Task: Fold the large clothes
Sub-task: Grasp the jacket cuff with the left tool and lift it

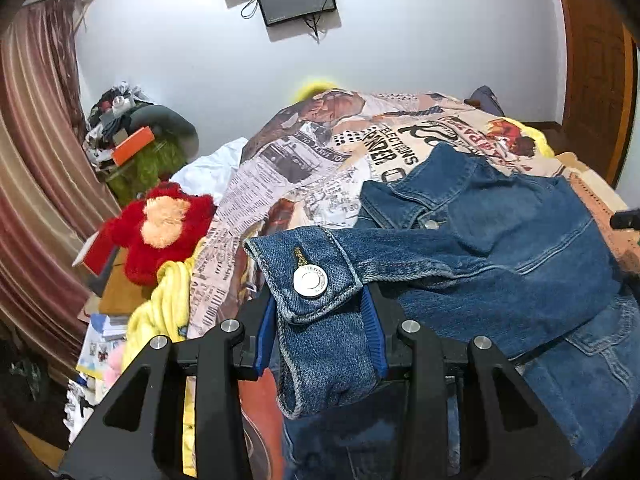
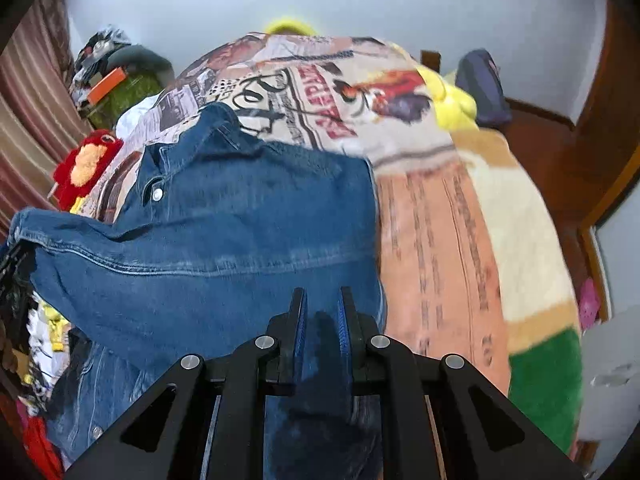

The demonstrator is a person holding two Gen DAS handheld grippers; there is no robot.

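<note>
A blue denim jacket (image 1: 500,240) lies spread on the bed, over a newspaper-print blanket (image 1: 320,152). My left gripper (image 1: 320,292) is shut on the jacket's sleeve cuff (image 1: 320,344). The cuff, with its metal button, stands pinched between the blue pads, and the sleeve trails right towards the body. In the right wrist view the jacket (image 2: 240,220) fills the left and middle, collar at the far end. My right gripper (image 2: 322,292) is shut on a fold of denim at the jacket's near right edge.
A red plush toy (image 1: 160,228) and yellow cloth (image 1: 168,304) lie at the bed's left side. Behind them are a cluttered stand with an orange box (image 1: 134,144) and a striped curtain (image 1: 36,160). A cream, orange and green blanket (image 2: 520,220) covers the bed's right side.
</note>
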